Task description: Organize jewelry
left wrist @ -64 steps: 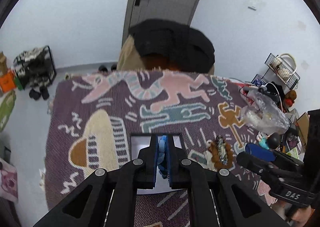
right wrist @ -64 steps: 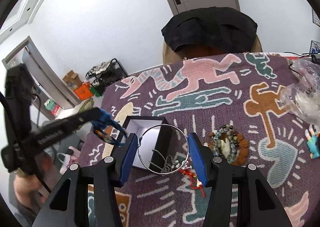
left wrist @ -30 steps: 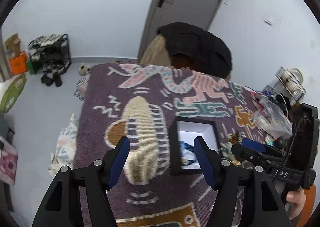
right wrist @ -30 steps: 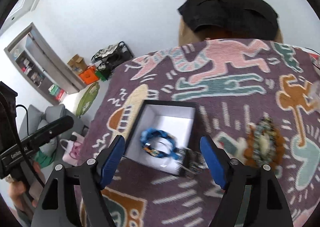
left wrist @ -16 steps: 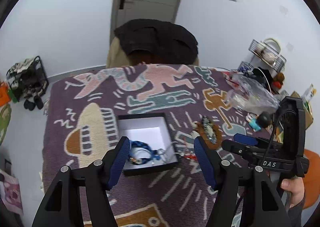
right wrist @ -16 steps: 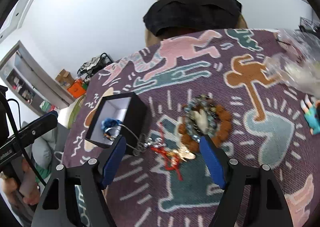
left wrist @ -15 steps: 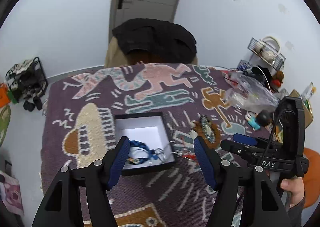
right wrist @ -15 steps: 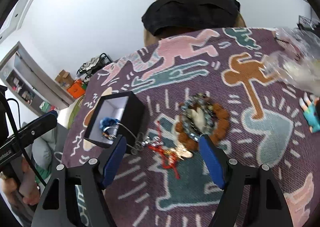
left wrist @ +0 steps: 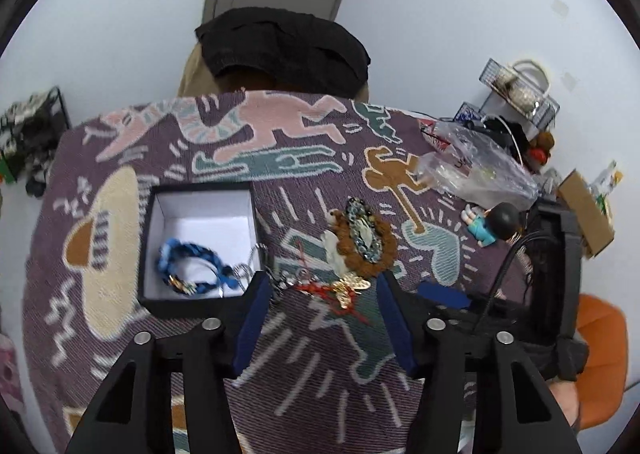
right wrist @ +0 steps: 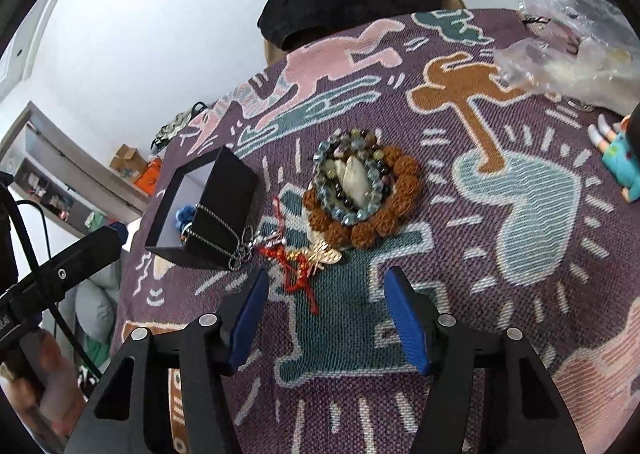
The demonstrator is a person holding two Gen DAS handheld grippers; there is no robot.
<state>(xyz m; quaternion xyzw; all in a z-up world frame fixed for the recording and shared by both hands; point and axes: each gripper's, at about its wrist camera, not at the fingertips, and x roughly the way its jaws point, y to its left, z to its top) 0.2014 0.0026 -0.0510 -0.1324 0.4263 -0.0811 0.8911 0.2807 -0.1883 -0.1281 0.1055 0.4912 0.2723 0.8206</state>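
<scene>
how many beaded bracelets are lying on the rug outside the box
2. A brown bead bracelet lies right of the box; a blue-grey bead bracelet rests nested on it, around pale pieces. Others may hide beneath.

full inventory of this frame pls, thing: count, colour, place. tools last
box: 1, black outside, white inside, open, left on the cloth
braided bracelet: 1, blue, inside the box
chain: 1, silver, draped over the box's right wall onto the cloth
bead bracelets: a nested pile, brown outer ring, blue-grey inner ring, pale pieces in the middle, right of the box
red cord charm: 1, red cord with gold winged piece, in front of the beads
cloth: 1, purple with pink, teal and orange figures, covers the table
plastic bag: 1, clear, far right
figurine: 1, teal body, dark head, right edge
black garment: 1, on the chair behind the table
left tool: blue pads, open, empty
right tool: blue pads, open, empty
</scene>
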